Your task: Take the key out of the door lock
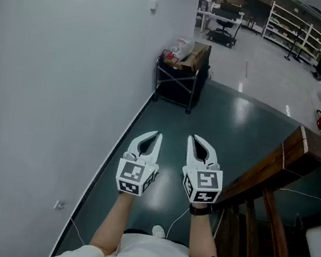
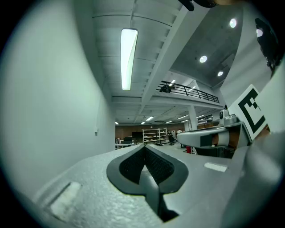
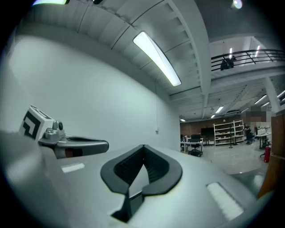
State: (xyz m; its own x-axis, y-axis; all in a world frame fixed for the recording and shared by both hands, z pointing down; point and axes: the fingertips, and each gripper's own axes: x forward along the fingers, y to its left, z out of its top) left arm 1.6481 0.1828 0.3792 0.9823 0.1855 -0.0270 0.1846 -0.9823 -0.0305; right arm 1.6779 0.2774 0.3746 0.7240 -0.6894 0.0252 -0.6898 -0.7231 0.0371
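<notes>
While both arms reach out side by side, the left claw [image 1: 154, 135] and right claw [image 1: 196, 139] are pinched closed on nothing.

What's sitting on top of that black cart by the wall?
On the black cart sit a brown cardboard box and, beside it, a crumpled clear bag with something red inside. The box's contents are hidden by its walls.

the dark green floor [image 1: 234, 125] carries a black cart [image 1: 179, 79] standing against the white wall [image 1: 47, 75].
</notes>
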